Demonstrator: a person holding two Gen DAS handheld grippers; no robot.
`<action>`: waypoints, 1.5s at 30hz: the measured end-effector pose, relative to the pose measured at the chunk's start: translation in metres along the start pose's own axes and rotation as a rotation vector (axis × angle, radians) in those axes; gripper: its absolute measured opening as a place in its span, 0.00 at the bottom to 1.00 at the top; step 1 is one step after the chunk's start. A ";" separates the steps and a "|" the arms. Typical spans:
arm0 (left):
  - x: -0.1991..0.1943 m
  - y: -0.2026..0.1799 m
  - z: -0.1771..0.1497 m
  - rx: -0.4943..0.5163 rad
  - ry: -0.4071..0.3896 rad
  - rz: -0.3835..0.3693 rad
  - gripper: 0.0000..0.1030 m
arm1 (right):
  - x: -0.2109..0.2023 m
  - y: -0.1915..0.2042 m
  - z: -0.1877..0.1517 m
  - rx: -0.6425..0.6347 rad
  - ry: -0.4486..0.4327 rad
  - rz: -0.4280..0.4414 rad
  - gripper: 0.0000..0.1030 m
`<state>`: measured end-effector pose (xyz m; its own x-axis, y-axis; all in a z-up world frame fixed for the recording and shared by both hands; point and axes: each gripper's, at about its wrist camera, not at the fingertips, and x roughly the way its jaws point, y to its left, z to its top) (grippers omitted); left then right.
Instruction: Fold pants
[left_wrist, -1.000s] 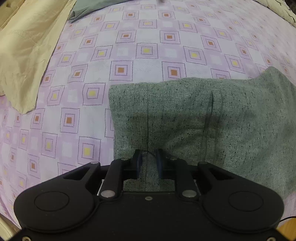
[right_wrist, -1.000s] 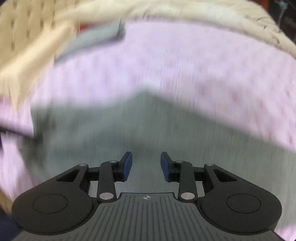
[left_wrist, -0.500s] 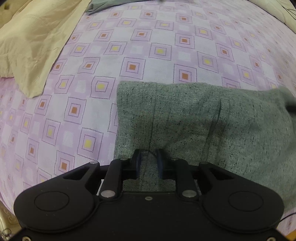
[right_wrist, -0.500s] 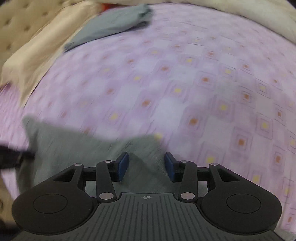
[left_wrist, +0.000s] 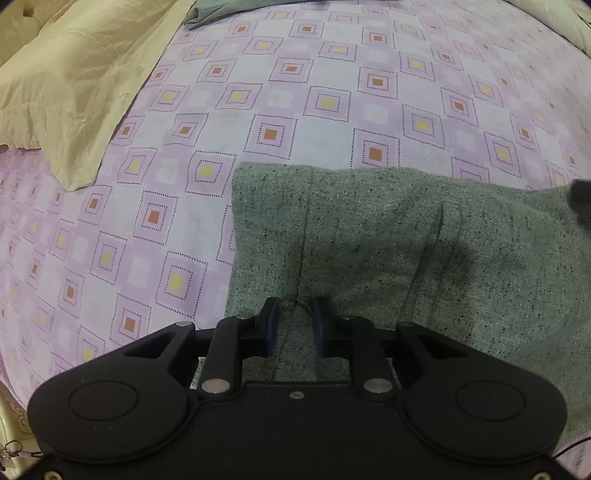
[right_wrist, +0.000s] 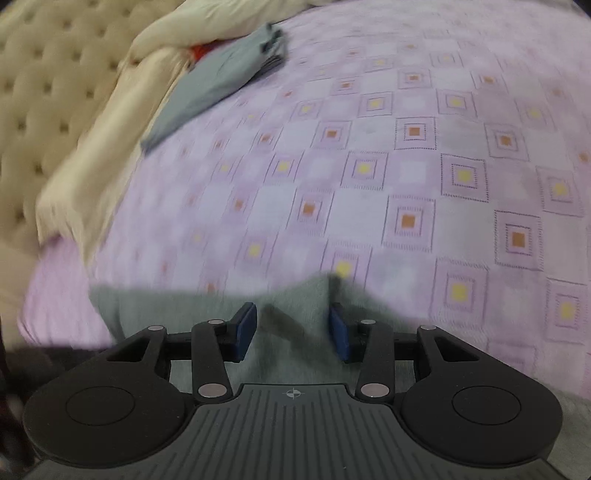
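Grey speckled pants (left_wrist: 424, 251) lie folded flat on the bed (left_wrist: 332, 92), long axis running sideways. The left gripper (left_wrist: 294, 326) is clamped on their near edge – the right gripper (right_wrist: 291, 332), jaws apart and empty, hovers over their far edge.

No words, brand names or numbers can be read in either view. The only sign is a small white crosshair mark, a circle crossed by a fine line, printed on the ribbed grey body of the right gripper (right_wrist: 291, 328), near its front edge and centred behind the two blue pads. The black body of the left gripper (left_wrist: 294, 326) carries no lettering.
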<state>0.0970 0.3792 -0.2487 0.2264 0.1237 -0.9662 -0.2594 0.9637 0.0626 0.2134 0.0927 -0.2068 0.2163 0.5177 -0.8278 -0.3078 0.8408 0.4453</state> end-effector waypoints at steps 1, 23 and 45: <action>-0.001 -0.001 -0.001 -0.001 0.000 -0.002 0.26 | 0.003 -0.001 0.004 0.001 0.019 0.015 0.40; -0.068 -0.034 0.022 0.172 -0.216 -0.169 0.22 | -0.049 0.056 -0.037 -0.194 -0.248 -0.297 0.13; -0.048 -0.055 0.002 0.182 -0.094 -0.172 0.17 | -0.105 0.002 -0.130 0.096 -0.182 -0.605 0.14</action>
<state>0.1026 0.3204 -0.2051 0.3407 -0.0324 -0.9396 -0.0387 0.9981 -0.0484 0.0693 0.0195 -0.1629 0.4825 -0.0416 -0.8749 0.0004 0.9989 -0.0473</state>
